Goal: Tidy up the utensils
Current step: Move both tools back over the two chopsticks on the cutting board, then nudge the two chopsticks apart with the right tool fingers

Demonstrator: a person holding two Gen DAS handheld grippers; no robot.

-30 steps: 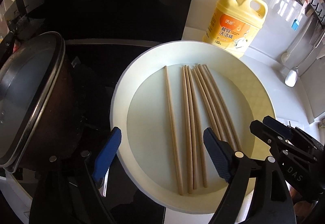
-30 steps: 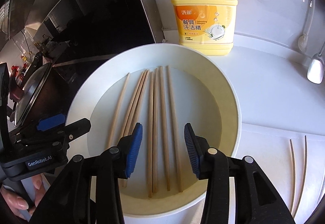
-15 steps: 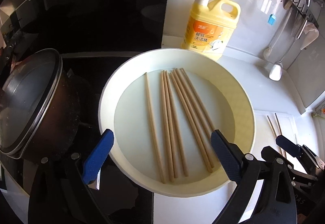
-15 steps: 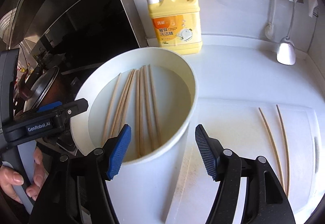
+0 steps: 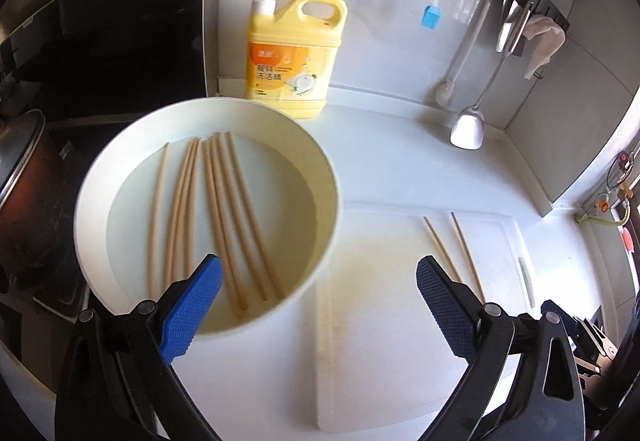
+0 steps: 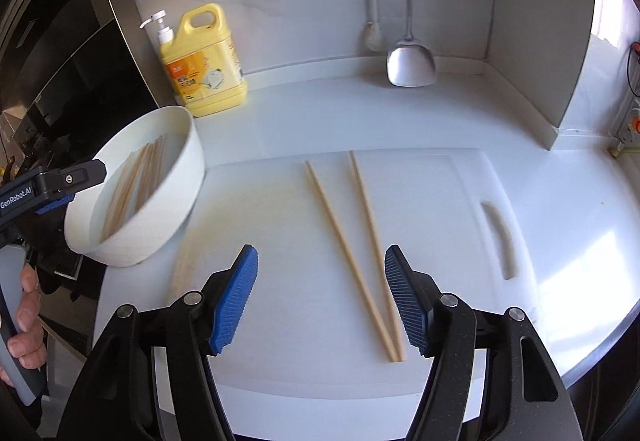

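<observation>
Both views now off round white bowl point(image 5: 332, 177), over white plastic cutting board point(image 6: 440, 201) on counter point(image 6: 360, 109). Left hand-held gripper point(image 5: 318, 311) released, jaws just opened wider, nothing between. Right hand-held gripper point(image 6: 322, 299) released, earlier widened, straddling near ends of two loose wooden chopsticks point(image 6: 340, 237). Remaining wooden chopsticks in bowl point(image 5: 224, 209) partly cut off by left jaw.

Left gripper point(image 5: 318, 301): jaws spread wide, having just been opening, with nothing between the pads; it points steeply downward. Right gripper point(image 6: 322, 301): jaws parted to a moderate gap, likewise just opened, the pads pressing on nothing; same downward pitch. The person's left hand point(image 6: 24, 317) wraps the left gripper's grey handle.
</observation>
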